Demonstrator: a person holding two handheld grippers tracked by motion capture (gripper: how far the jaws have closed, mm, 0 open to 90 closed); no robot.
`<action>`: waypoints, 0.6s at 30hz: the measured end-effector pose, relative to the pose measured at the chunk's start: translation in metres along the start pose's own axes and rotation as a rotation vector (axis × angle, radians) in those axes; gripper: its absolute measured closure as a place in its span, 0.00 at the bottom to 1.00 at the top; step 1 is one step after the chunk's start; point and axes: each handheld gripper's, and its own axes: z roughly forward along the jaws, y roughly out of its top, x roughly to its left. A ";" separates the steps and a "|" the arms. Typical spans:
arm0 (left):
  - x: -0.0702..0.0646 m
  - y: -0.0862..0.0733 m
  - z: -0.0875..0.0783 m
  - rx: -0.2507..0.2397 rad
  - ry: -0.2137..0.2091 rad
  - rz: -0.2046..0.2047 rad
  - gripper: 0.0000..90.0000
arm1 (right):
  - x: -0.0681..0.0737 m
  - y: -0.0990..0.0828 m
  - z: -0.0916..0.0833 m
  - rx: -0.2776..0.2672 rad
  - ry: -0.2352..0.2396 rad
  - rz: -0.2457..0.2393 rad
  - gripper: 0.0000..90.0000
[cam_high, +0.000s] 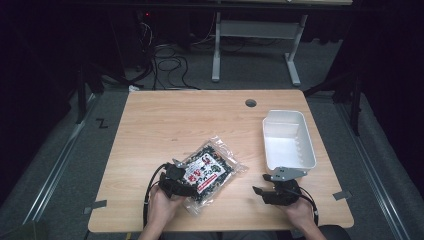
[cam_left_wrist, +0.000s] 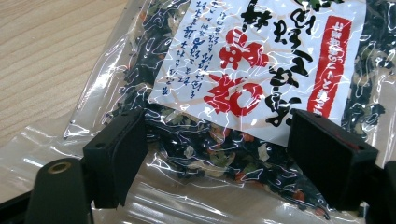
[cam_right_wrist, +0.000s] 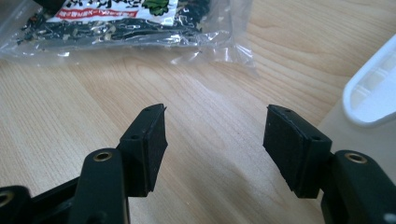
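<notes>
High view: a clear packet of dried vegetable mix (cam_high: 209, 172) lies flat and slanted on the wooden surface (cam_high: 165, 125), a little left of centre near the person's edge. Its near corner is at the left claw (cam_high: 186, 189), while the white plastic tub (cam_high: 288, 140) stands empty by the right edge, well apart from the packet. That layout suggests the packet is meant for the tub, with the left claw doing the pick-up because it is the nearer one.

In the left gripper view the jaws stand wide apart on either side of the packet's (cam_left_wrist: 243, 93) lower part. They sit low, at the film, straddling the dark filling under the white printed label (cam_left_wrist: 261, 60). I cannot tell whether either pad already touches the film. The wide spread probably exists to take in a bulky fold of a soft, slippery bag rather than a thin seam.

In the right gripper view the right claw (cam_right_wrist: 215, 135) is also spread open, over bare wood and holding nothing. The packet's (cam_right_wrist: 135, 25) sealed edge lies ahead of it and the tub's rim (cam_right_wrist: 369, 93) is off to one side. It sits between the two, likely waiting to steady the tub or take over the bag.
</notes>
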 end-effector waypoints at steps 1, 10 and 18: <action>0.000 0.000 0.000 -0.005 0.000 -0.001 0.23 | 0.000 0.000 -0.001 -0.007 0.000 0.003 0.45; -0.001 -0.001 0.000 -0.006 -0.015 0.041 0.23 | 0.003 0.008 -0.008 -0.052 -0.005 0.008 0.43; -0.004 -0.003 0.000 -0.002 -0.041 0.062 0.23 | 0.002 0.014 0.000 0.044 0.025 0.056 0.41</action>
